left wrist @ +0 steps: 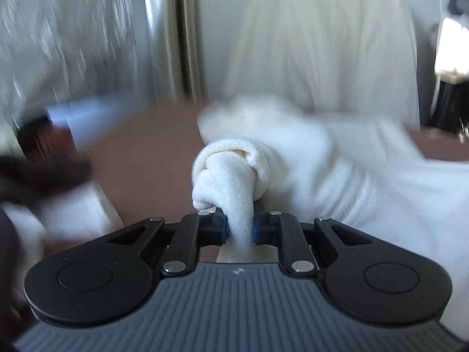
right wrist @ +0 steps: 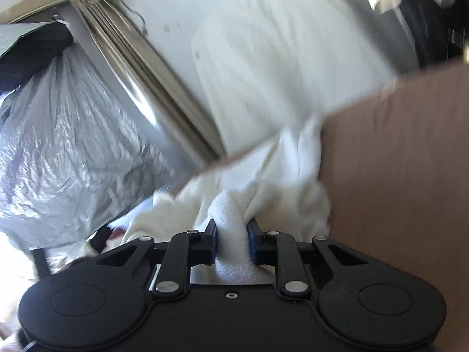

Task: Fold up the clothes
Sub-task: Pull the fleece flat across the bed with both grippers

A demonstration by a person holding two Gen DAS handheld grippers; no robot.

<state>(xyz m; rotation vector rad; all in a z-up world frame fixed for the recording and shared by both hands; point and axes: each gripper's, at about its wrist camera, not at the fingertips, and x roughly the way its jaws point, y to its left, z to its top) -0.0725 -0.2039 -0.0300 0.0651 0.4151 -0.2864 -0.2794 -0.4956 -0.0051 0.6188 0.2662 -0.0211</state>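
- Between the blue pads of the left gripper [left wrist: 239,225], a bunched fold of white fleece garment [left wrist: 231,176] is being pinched; the jaws are standing almost together, with only the cloth's thickness parting them.
- Just ahead of that claw, the fleece is curling into a soft, knot-like roll, nappy and thick, and spreading away to the right over a brown tabletop [left wrist: 140,152].
- Between the pads of the right gripper [right wrist: 232,243], another wad of the same pebbly white fleece [right wrist: 234,252] is being squeezed, the jaws nearly closed on it.
- Beyond and to the left of the right claw, a crinkled silvery plastic bag [right wrist: 64,146] is hanging, glossy and creased.
- Behind both claws, pale smooth cloth [right wrist: 263,58] is showing, blurred.
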